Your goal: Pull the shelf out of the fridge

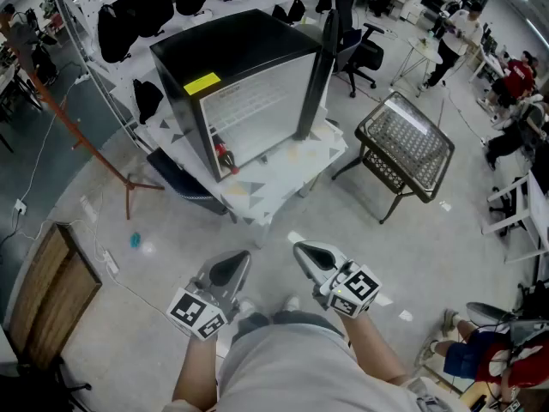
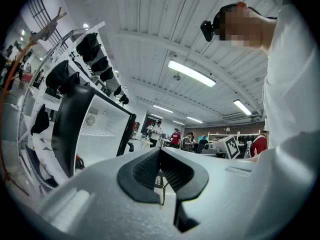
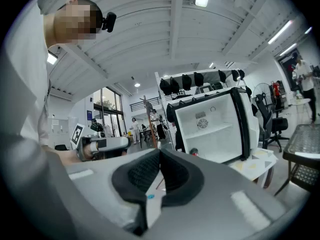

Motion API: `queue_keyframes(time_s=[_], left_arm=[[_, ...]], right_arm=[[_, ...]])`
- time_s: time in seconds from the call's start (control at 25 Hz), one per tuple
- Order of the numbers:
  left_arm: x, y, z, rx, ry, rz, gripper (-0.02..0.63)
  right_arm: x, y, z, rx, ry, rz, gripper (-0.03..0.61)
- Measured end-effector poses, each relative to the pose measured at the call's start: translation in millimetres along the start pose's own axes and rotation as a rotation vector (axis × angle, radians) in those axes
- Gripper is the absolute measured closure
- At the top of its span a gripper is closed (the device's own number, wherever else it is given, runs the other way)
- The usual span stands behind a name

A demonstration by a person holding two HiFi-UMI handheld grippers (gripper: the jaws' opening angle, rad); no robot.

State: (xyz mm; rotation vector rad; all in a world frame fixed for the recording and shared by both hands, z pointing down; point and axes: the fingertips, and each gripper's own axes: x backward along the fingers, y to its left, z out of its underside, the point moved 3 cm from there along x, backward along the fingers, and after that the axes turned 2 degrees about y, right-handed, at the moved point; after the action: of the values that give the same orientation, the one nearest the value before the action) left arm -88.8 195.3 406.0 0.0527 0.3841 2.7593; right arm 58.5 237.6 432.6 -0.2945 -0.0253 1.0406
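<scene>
Left claw closed, empty. Straight ahead on the table, well apart from me, the fridge stands open, shelf inside. Right claw closed, empty too. Approach step, I'd say: step in, open up, grip the shelf's front edge.

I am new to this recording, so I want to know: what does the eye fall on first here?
First, the small black fridge, standing with its door open on a low table ahead, a wire shelf inside. Next, the left claw and right claw at the bottom of the head view, both shut and empty, far short of the fridge.
</scene>
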Motion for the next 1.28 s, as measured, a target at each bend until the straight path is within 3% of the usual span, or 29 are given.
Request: queue_keyframes(time_s=[0.84,1.28], left_arm=[[-84,-50,31,0.078,0.014,-0.104,0.606],[-89,-20,32,0.101,-0.011,-0.151,0.606]], right_arm=[[67,-82,0,-0.058,-0.052,-0.039,0.575],[39,-106,-1,-0.117,-0.032,-0.064,0.575]])
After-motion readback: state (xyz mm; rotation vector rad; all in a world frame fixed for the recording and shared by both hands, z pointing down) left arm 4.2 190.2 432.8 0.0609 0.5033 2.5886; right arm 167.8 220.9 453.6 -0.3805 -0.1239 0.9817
